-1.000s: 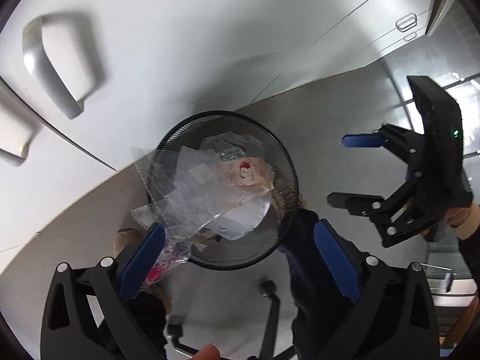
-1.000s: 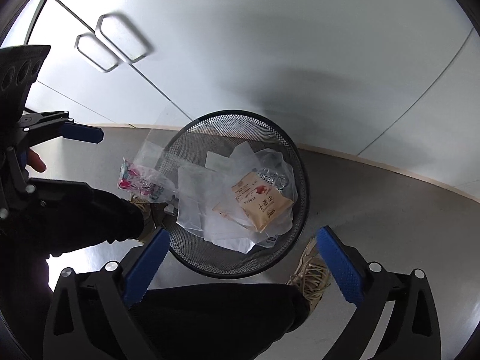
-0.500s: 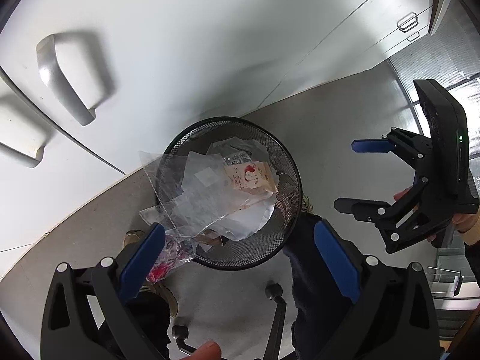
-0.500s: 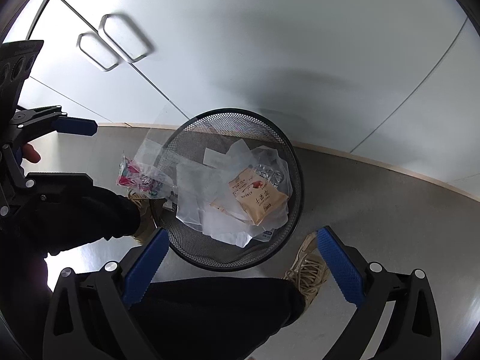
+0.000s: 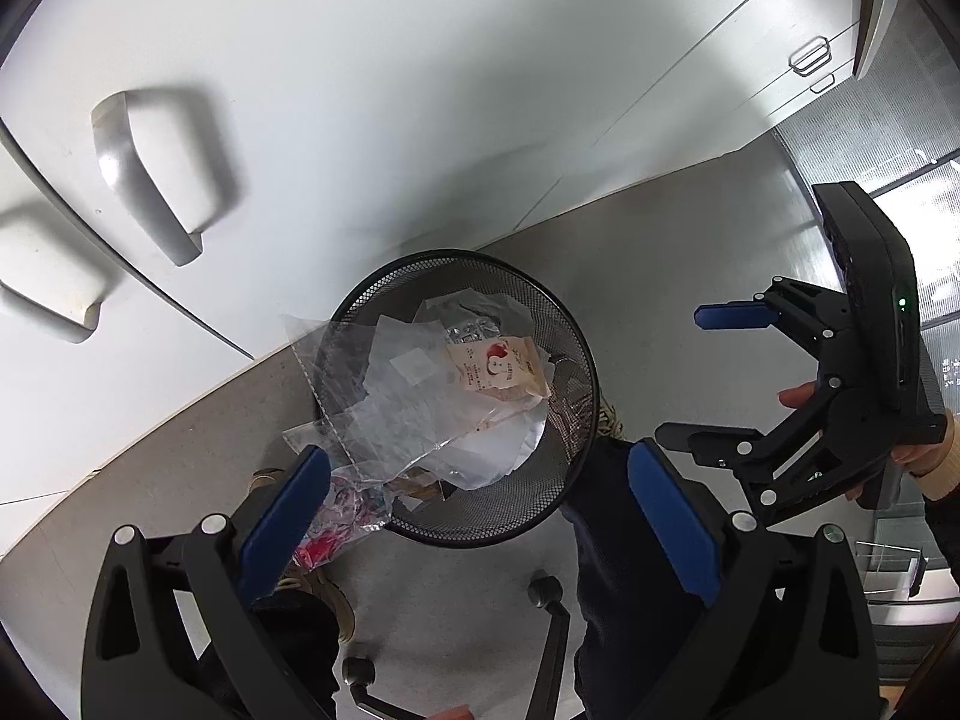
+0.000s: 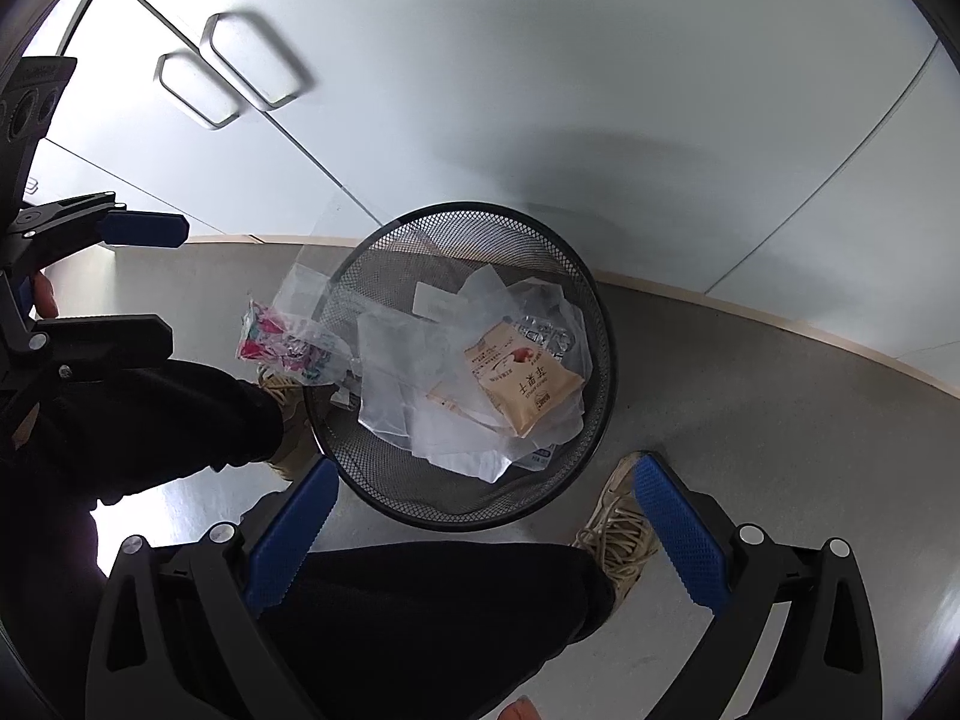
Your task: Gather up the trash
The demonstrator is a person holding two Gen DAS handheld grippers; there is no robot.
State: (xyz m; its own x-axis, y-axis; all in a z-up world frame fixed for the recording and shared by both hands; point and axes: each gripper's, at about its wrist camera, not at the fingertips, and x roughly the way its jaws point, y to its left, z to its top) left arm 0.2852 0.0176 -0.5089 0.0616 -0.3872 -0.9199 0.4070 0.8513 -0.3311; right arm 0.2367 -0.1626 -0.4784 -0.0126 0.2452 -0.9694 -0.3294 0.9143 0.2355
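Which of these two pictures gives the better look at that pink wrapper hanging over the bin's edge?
The right wrist view: the pink wrapper hangs clear outside the bin. In the left wrist view, a blue gripper finger partly hides it.

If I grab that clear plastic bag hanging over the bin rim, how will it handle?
The clear plastic bag looks thin and crumpled, so probably floppy and light. It drapes over the mesh bin rim, so it may snag or slip out.
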